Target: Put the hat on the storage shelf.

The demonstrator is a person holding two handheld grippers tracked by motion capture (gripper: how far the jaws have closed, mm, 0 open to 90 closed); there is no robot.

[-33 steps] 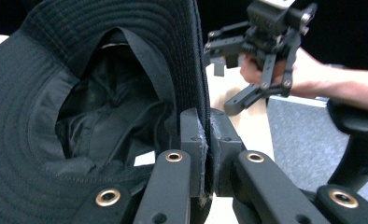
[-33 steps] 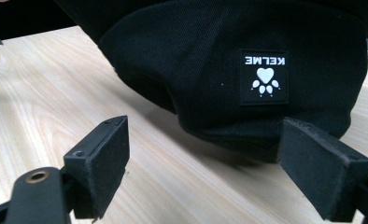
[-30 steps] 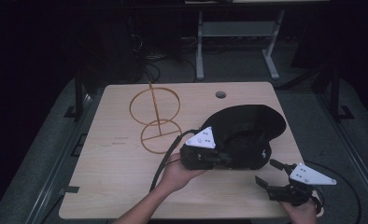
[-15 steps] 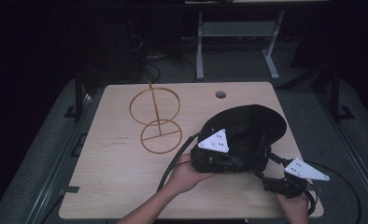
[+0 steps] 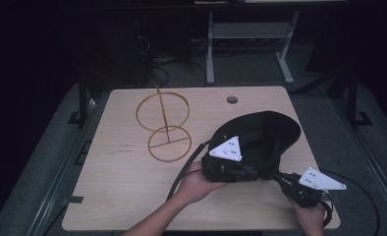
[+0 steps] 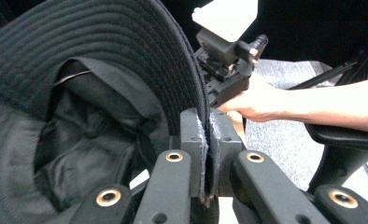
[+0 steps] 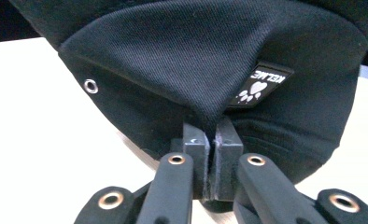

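A black brimmed hat (image 5: 267,130) rests on the right part of the wooden table (image 5: 123,196), crown side tilted. My left gripper (image 5: 250,169) is shut on the hat's stitched brim (image 6: 140,51), which is pinched between its pads (image 6: 196,140). My right gripper (image 5: 276,176) comes in from the lower right. Its jaws have just been closing and now pinch a fold of the hat's fabric (image 7: 187,60) beside a small paw-print label (image 7: 260,86). In the left gripper view a hand holds the right gripper (image 6: 229,60) behind the brim.
A gold wire stand (image 5: 163,128) with two rings stands left of the hat. A round cable hole (image 5: 232,100) sits near the table's far edge. Black cables trail from both grippers across the front of the table. Dark floor and a metal frame lie beyond.
The right gripper's jaws, open a second ago, have closed on the hat's fabric. The left gripper and hat have shifted slightly to the right.
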